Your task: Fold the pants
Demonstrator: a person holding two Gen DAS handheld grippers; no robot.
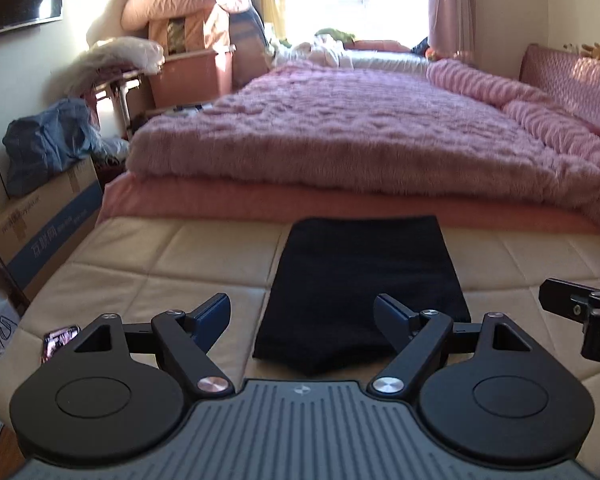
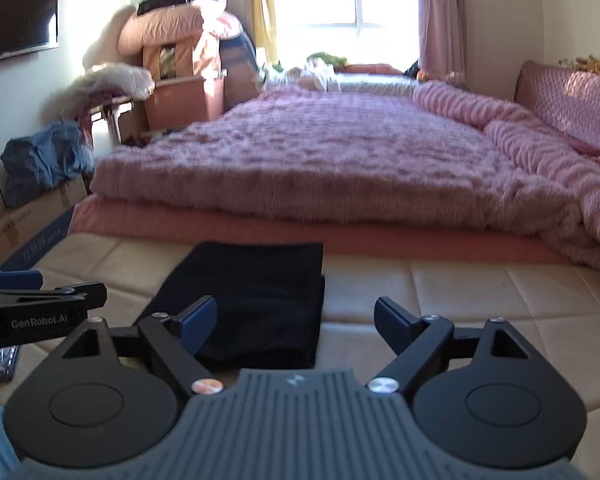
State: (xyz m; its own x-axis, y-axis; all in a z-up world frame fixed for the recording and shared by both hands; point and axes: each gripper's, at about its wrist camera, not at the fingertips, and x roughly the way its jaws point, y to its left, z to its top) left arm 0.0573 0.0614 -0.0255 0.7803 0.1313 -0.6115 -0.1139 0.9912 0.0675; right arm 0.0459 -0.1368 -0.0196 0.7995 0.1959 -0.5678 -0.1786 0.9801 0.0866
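Observation:
Black pants (image 1: 360, 280) lie folded into a neat rectangle on the cream quilted bench (image 1: 140, 264). In the right wrist view the same pants (image 2: 256, 300) sit left of centre. My left gripper (image 1: 302, 320) hovers over the near edge of the pants, jaws wide open with nothing between them. My right gripper (image 2: 296, 324) is also wide open and empty, its left finger (image 2: 198, 322) over the pants' near right edge. Each gripper shows at the edge of the other's view.
A bed with a fluffy pink blanket (image 1: 340, 132) stands right behind the bench. Cardboard boxes (image 1: 40, 220) and a blue bag (image 1: 44, 144) crowd the left side. A phone (image 1: 58, 342) lies on the bench's near left corner. A sleeve and hand show at the lower left of the right wrist view.

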